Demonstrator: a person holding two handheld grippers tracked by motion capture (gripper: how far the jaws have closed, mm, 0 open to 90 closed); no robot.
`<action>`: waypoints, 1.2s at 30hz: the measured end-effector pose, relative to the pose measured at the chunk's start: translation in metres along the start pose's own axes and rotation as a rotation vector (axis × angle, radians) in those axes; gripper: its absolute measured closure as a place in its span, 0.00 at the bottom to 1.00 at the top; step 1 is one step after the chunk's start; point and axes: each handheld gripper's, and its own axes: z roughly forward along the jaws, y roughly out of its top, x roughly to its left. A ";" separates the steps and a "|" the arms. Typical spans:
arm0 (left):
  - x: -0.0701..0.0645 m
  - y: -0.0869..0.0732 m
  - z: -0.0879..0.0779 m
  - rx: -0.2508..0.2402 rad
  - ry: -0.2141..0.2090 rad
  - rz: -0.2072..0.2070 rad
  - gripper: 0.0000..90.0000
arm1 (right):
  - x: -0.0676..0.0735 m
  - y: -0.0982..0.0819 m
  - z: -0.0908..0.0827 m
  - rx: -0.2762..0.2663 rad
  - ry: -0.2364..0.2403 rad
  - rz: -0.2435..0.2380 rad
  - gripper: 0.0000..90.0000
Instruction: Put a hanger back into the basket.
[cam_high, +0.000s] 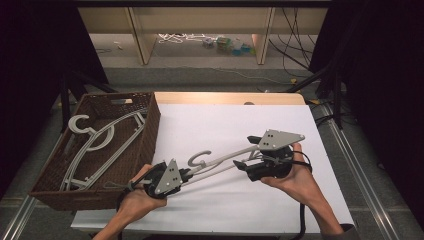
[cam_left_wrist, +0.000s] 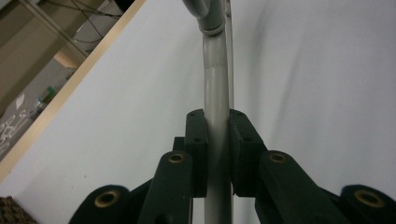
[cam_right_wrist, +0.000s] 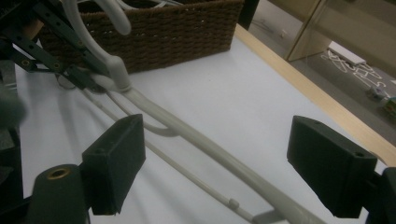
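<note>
- Across the white desk (cam_high: 225, 125), with its pale wooden edge at the far side, a dark wicker basket (cam_high: 145, 145) sits at the left, holding grey hangers (cam_high: 100, 142).
- Beyond the desk, wooden shelving legs, loose cables and small bright items lie on the floor; black curtains flank both sides.
- Between the two hands, a grey plastic clothes hanger (cam_high: 220, 161) stretches over the middle of the desk, its hook (cam_high: 199, 158) curling up near the centre.
- At the near left, the left hand-held gripper (cam_high: 186, 175) is clamped on one end of the hanger; in the left gripper view its black pads (cam_left_wrist: 196, 149) press the grey bar (cam_left_wrist: 217, 140) from both sides.
- At the right, the right hand-held gripper (cam_high: 242, 165) stands wide; in the right gripper view the hanger's arm (cam_right_wrist: 210, 151) runs between its pads (cam_right_wrist: 116, 161) and touches neither.
</note>
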 end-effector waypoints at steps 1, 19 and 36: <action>0.002 0.000 0.000 0.000 -0.004 -0.027 0.89 | 0.001 0.000 -0.002 -0.012 -0.009 0.000 0.22; 0.032 -0.011 -0.018 -0.116 -0.077 -0.387 0.89 | 0.012 -0.034 -0.005 -0.126 -0.067 0.053 0.19; 0.062 -0.008 -0.061 -0.238 -0.109 -0.582 0.89 | 0.024 -0.069 -0.006 -0.171 -0.088 0.115 0.18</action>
